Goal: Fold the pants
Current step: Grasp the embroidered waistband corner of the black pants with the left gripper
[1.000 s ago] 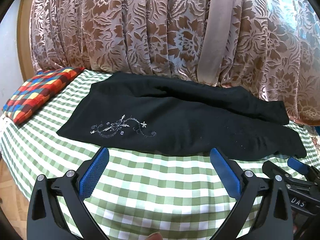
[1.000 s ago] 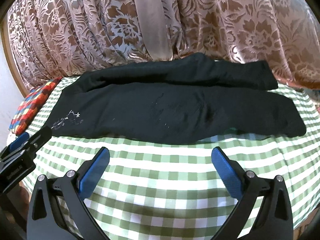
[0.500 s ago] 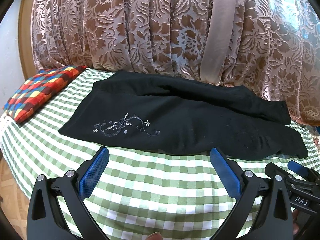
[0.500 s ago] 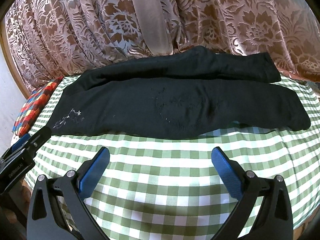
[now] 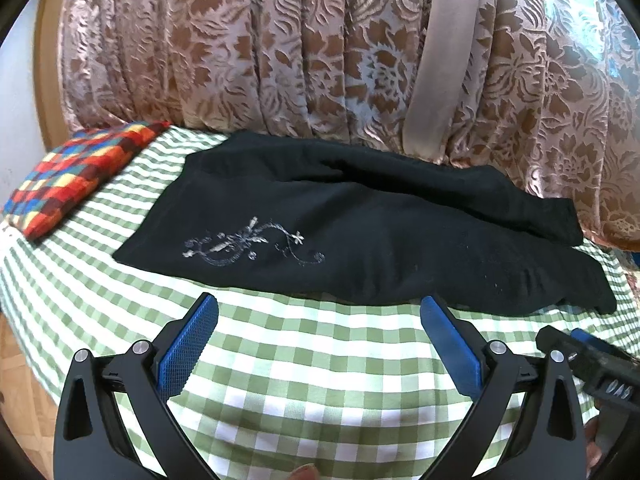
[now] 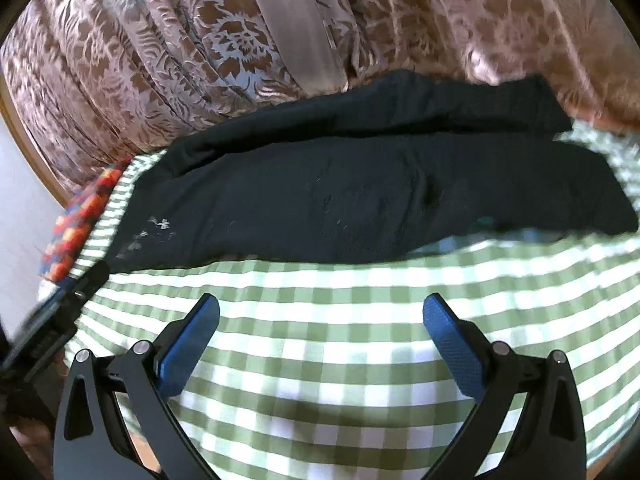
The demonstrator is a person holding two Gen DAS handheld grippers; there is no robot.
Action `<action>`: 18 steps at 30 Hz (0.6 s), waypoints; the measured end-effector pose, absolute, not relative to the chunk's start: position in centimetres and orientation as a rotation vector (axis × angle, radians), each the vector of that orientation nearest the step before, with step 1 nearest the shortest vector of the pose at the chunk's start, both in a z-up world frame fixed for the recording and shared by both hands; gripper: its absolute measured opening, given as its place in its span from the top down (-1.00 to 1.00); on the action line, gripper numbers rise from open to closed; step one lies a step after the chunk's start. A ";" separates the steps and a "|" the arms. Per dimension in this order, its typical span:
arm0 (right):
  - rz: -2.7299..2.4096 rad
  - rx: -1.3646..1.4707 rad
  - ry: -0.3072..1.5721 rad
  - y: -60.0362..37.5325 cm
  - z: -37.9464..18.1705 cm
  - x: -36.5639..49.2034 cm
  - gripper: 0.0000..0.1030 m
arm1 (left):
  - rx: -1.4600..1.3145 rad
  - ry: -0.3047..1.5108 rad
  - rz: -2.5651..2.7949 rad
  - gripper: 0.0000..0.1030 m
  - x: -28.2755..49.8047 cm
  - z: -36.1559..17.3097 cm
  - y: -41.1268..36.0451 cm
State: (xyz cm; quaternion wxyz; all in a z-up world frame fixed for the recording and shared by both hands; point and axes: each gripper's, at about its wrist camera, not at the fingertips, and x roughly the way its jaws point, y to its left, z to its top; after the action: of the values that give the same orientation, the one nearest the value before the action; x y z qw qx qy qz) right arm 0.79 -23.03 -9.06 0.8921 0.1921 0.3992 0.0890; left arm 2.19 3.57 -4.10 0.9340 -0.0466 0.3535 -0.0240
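- Risk, my read: the black pants (image 5: 360, 240) are thin, limp cloth lying flat on the checked tablecloth (image 5: 320, 360). A tool that pinches too deep could catch the tablecloth w/ the pants and drag both.
- Risk: pants already lie doubled lengthwise, one leg over the other, w/ the far leg slipped toward the curtain (image 5: 280, 60). Grabbing only the top layer would likely pull the legs further apart and spoil the next fold.
- Risk: the far leg touches the hanging curtain; lifting that side could snag the curtain hem.
- Risk: right wrist view is motion-blurred, so that tool looks to be moving; a fast approach could overshoot the near hem.
- Left tool (image 5: 318, 312): blue pads spread wide, holding nothing. It hovers over bare tablecloth, just short of the pants' near edge, approx in line w/ the silver embroidery (image 5: 252, 244) at the waist end.
- Right tool (image 6: 320, 312): pads also spread wide, nothing between them. It sits over bare tablecloth, near the pants (image 6: 360, 200) but not touching, facing the mid-leg part.
- Pants run left to right across the worktop, waist end to the left, leg cuffs to the right, beyond both tools.
- A multicoloured checked cushion (image 5: 76, 184) lies left of the waist end, just apart from it.
- No fold across the length looks begun yet.
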 end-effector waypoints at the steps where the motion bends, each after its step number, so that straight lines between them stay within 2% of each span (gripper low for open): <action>1: 0.220 0.482 0.852 -23.8 -9.7 1.1 -0.97 | -0.123 0.738 -0.064 -0.94 2.5 -4.4 4.1; 5: 0.314 0.741 0.895 -26.6 -11.5 2.0 -0.90 | -0.283 0.797 -0.088 -0.94 4.2 -5.9 8.0; 6: 0.327 0.779 0.899 -27.1 -11.7 2.2 -0.75 | -0.313 0.808 -0.072 -0.94 4.7 -6.3 9.4; 9: 0.349 0.861 0.919 -28.1 -12.3 3.3 -0.55 | -0.387 0.824 -0.054 -0.94 5.6 -6.8 12.8; 14: 0.341 0.922 0.945 -28.5 -13.5 5.6 -0.49 | -0.646 0.823 0.036 -0.94 7.4 -8.3 20.5; 15: 0.334 0.920 0.944 -28.6 -13.7 5.9 -0.47 | -0.689 0.827 0.051 -0.90 7.9 -8.6 21.6; 17: 0.326 0.916 0.944 -28.7 -13.9 6.8 -0.41 | -0.773 0.824 0.076 -0.67 8.4 -9.4 24.1; 18: 0.325 0.911 0.942 -28.7 -13.9 7.3 -0.37 | -0.808 0.836 0.090 -0.46 8.7 -9.9 24.9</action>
State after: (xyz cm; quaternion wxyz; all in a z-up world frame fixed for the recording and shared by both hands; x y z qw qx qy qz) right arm 7.28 -28.74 -13.91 0.7807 0.4215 0.4361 0.1505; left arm 8.72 24.91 -9.87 0.8348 -0.3815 0.3946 0.0425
